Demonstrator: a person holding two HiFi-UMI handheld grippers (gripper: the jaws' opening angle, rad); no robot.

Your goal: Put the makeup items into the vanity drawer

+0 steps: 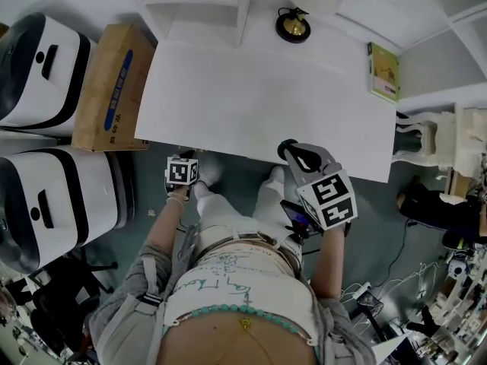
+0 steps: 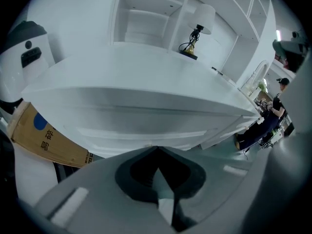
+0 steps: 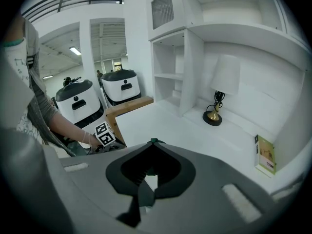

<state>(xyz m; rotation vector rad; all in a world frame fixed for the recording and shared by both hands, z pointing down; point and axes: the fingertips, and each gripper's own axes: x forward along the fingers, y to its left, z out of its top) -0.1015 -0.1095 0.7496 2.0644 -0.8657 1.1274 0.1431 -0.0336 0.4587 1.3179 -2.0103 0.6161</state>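
Observation:
The white vanity has a bare top, and I see no makeup items on it. In the left gripper view its drawer front is closed. My left gripper sits low, just under the vanity's front edge. Its jaws meet at the tips, shut and empty, close before the drawer front. My right gripper hovers over the front edge of the top. It is shut, with a small green bit at the tips that I cannot identify.
A small black-and-gold lamp stands at the back of the top, and a yellow-green box lies at its right end. Two white machines and a cardboard box stand to the left. A white chair is on the right.

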